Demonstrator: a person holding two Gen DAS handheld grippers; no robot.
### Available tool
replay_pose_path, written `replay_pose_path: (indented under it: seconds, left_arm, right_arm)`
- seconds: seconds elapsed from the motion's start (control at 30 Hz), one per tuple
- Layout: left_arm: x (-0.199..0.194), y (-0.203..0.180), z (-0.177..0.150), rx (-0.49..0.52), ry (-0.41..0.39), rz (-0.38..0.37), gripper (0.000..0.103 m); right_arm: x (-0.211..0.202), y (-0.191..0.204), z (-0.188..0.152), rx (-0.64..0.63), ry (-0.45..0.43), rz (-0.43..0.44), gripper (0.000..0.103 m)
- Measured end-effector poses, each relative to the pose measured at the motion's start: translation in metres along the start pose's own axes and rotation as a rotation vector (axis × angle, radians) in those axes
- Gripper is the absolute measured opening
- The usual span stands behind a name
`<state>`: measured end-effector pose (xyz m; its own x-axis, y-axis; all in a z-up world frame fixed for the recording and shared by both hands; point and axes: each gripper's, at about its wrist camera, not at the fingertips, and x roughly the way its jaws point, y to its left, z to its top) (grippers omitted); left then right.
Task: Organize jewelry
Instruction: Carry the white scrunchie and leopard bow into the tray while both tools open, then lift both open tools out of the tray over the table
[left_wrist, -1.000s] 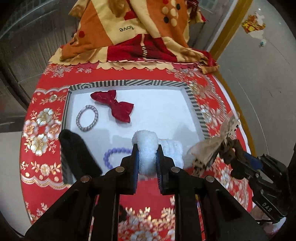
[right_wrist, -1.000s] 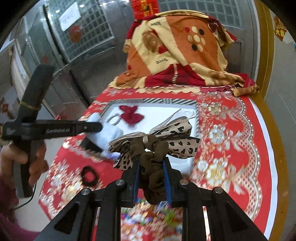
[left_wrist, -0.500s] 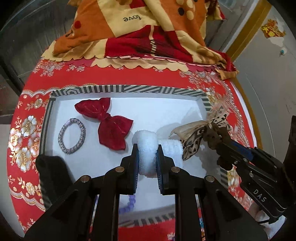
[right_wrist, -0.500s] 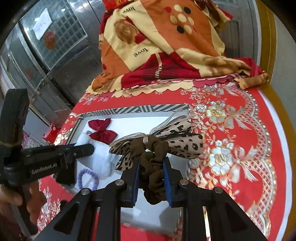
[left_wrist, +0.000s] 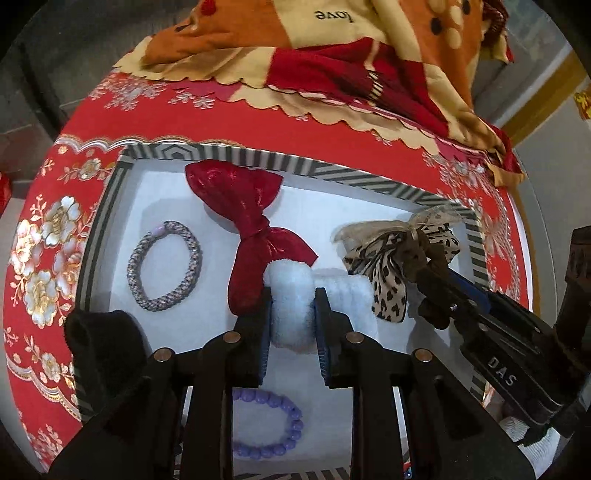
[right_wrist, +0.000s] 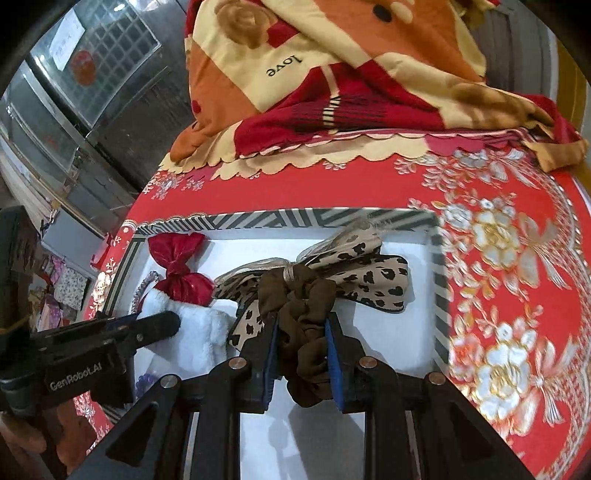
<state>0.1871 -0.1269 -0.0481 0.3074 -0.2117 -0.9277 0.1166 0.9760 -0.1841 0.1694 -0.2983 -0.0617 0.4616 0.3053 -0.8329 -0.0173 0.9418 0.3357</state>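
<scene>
Squashing easily between clenched pads, the white fluffy scrunchie (left_wrist: 291, 295) in the left gripper (left_wrist: 291, 325) looks light and soft; likewise the leopard bow scrunchie (right_wrist: 325, 284), pinched by its brown band in the right gripper (right_wrist: 303, 354). Both hang over the white tray (left_wrist: 351, 177), leopard at three o'clock of the white, amid a red floral tablecloth (right_wrist: 498, 258).

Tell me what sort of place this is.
Probably a home, not a lab: a red floral tablecloth covers the table, a folded blanket printed "love" lies at its far end, and hair accessories lie in a striped-rim tray.
</scene>
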Motion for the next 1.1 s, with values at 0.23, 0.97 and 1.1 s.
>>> replay_pose_path:
  seconds: [0.23,0.97,1.1]
  left_arm:
    - [-0.011,0.002,-0.003,-0.050,-0.047,0.019,0.050]
    - [-0.092,0.028,-0.079,0.111,-0.165,0.082,0.052]
    - [-0.103,0.036,-0.096,0.117,-0.161,0.059,0.051]
  right_arm:
    - [0.003,0.001,0.004,-0.055,0.007,-0.002,0.047]
    - [-0.128,0.063,-0.093,-0.077,-0.143,-0.045,0.049]
    - [-0.140,0.071,-0.118,-0.042,-0.151,-0.047,0.049]
